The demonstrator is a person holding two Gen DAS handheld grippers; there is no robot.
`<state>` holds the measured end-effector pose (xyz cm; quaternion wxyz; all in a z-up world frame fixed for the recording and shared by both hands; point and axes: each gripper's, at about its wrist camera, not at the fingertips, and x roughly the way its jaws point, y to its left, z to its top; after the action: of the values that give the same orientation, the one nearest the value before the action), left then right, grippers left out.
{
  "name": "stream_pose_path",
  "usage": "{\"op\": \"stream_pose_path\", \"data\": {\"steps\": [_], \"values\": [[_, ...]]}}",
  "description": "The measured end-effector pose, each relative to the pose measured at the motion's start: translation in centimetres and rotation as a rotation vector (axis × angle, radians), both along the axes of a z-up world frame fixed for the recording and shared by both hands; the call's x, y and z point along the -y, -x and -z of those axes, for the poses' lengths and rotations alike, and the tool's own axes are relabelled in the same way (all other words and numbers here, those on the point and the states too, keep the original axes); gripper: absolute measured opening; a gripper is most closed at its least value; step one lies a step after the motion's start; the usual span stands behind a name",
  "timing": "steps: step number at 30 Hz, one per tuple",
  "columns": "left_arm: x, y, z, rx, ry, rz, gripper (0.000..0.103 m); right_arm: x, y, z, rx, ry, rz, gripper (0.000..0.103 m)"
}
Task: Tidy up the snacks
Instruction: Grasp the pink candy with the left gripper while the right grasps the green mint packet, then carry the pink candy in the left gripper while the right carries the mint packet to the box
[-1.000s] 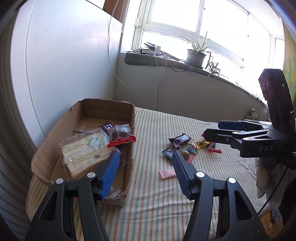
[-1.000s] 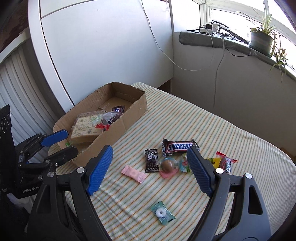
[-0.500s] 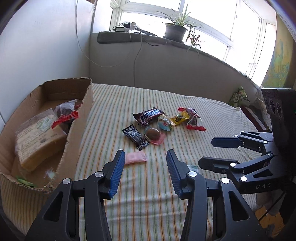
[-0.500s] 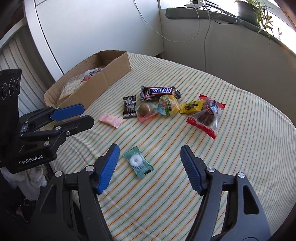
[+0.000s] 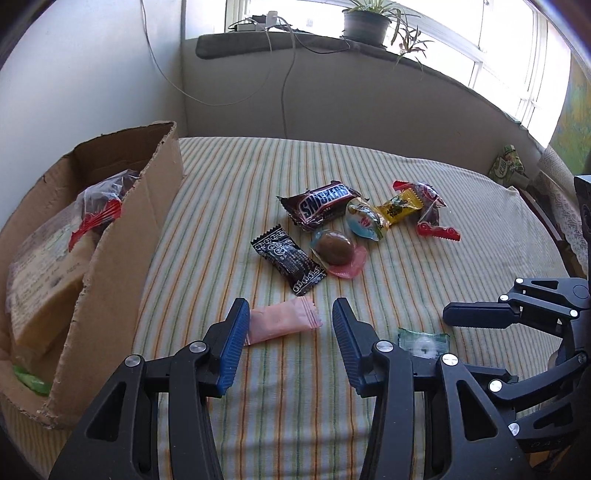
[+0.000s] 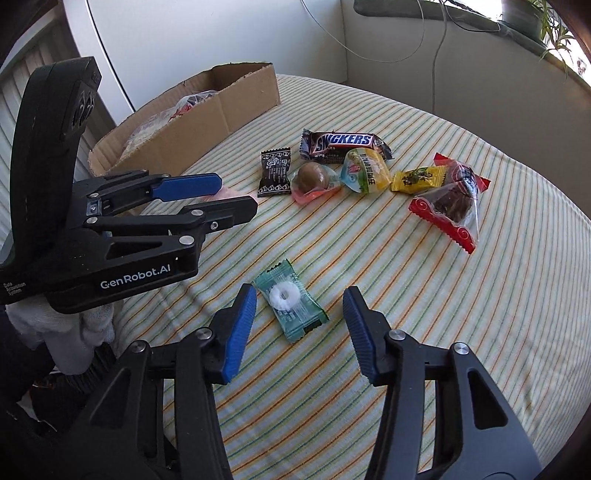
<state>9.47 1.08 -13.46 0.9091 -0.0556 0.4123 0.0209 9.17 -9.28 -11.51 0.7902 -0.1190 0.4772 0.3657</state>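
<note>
My left gripper (image 5: pixel 286 321) is open around a pink wrapped candy (image 5: pixel 282 325) on the striped cloth. My right gripper (image 6: pixel 299 314) is open around a green mint candy (image 6: pixel 290 306), which also shows in the left wrist view (image 5: pixel 423 341). Beyond lie a Snickers bar (image 5: pixel 323 201), a black packet (image 5: pixel 288 264), a brown ball candy on pink wrap (image 5: pixel 336 249), a blue-yellow candy (image 5: pixel 364 219), a yellow candy (image 5: pixel 400 208) and a red-edged bag (image 5: pixel 430 216). A cardboard box (image 5: pixel 122 236) at the left holds a large pale pack (image 5: pixel 40 273) and a red-edged bag (image 5: pixel 98 206).
The round table's striped cloth (image 5: pixel 295 398) drops off at the front and right edges. A wall, cables and a windowsill with a potted plant (image 5: pixel 367 22) stand behind. A green pack (image 5: pixel 508 166) lies at the far right edge.
Both grippers have moved down and forward over the table. The left swung right, away from the box, onto the pink candy. The right came down onto the green mint.
</note>
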Motion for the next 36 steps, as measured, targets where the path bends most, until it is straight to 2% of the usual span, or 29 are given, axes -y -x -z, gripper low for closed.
{"op": "stream_pose_path", "data": {"steps": [6,7,8,10,13,15,17,25,31,36], "values": [[-0.7,-0.1,0.8,0.000,0.015,-0.005,0.045,-0.8,0.1,0.3,0.027,0.028,-0.021,0.051],[-0.9,0.0,0.8,0.002,0.019,-0.007,0.045,-0.9,0.2,0.4,0.033,0.035,-0.024,0.048],[-0.9,0.0,0.7,0.004,0.018,-0.013,0.042,-1.0,0.3,0.4,0.042,0.045,-0.026,0.046],[-1.0,-0.1,0.8,0.006,0.017,-0.022,0.035,-1.2,0.6,0.4,0.060,0.061,-0.035,0.035],[-1.2,0.0,0.7,0.014,0.019,-0.039,0.020,-1.2,0.8,0.5,0.069,0.069,-0.039,0.028],[-1.1,0.0,0.7,0.019,0.014,-0.043,0.011,-1.0,0.8,0.5,0.074,0.071,-0.035,0.025],[-1.0,0.1,0.6,0.026,0.012,-0.041,0.006,-0.9,0.8,0.5,0.072,0.066,-0.033,0.025],[-0.7,0.7,0.2,0.047,0.018,-0.029,0.004,-0.1,0.6,0.2,0.069,0.042,-0.010,0.024],[-0.9,1.6,-0.9,0.078,0.074,-0.026,0.004,0.3,0.6,-0.7,0.083,0.029,0.011,0.024],[-0.9,2.5,-2.2,0.116,0.092,-0.025,0.004,0.5,1.0,-2.2,0.113,0.016,0.019,0.024]]}}
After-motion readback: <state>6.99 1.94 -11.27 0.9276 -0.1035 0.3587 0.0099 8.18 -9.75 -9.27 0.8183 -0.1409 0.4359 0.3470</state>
